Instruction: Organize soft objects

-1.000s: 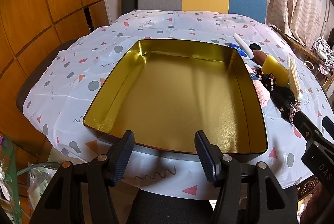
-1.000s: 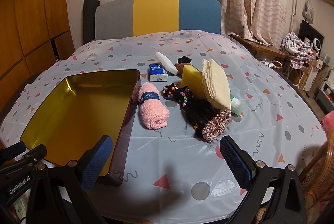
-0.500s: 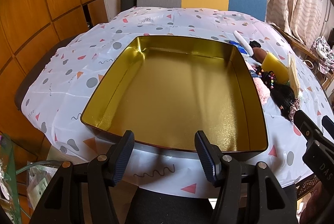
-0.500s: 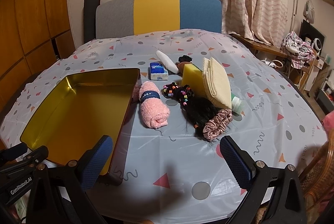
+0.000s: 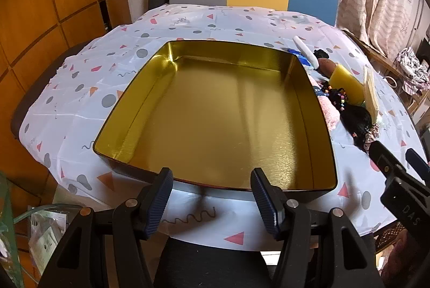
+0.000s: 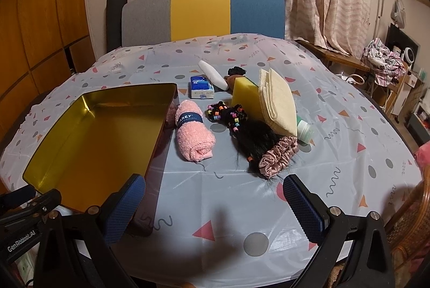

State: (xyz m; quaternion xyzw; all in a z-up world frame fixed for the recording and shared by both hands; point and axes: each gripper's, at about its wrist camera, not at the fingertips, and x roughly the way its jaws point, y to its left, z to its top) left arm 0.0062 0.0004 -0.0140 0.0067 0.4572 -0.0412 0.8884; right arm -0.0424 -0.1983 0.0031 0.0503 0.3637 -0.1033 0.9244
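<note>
Your left gripper [image 5: 212, 196] hangs over the near edge of the table with its jaws parted and nothing between them; its blue pads frame the near wall of the gold-lined tin [image 5: 215, 124], which sits empty on the patterned tablecloth [image 5: 80, 105]. Your right gripper [image 6: 215, 204] is likewise spread wide and holds nothing, poised above bare cloth at the near edge of the table.

Soft objects, right wrist view: all lie on the cloth to the right of the tin [image 6: 94, 137].
- Rolled pink towel [image 6: 193, 135] with a dark blue band, just beside the tin's right wall.
- Black hairpiece with coloured beads [image 6: 242, 132], right of the towel.
- Pink satin scrunchie [image 6: 278, 155], resting on the near end of the hairpiece.
- Yellow sponge [image 6: 243, 97], behind the hairpiece.
- Folded cream cloth [image 6: 279, 105], leaning against the sponge.
- Blue tissue pack [image 6: 201, 87] and white tube [image 6: 212, 74], farther back.
- Green-and-white bottle [image 6: 305, 130], partly hidden under the cream cloth.

A chair with a grey, yellow and blue back [image 6: 201, 16] stands at the far side of the table.
</note>
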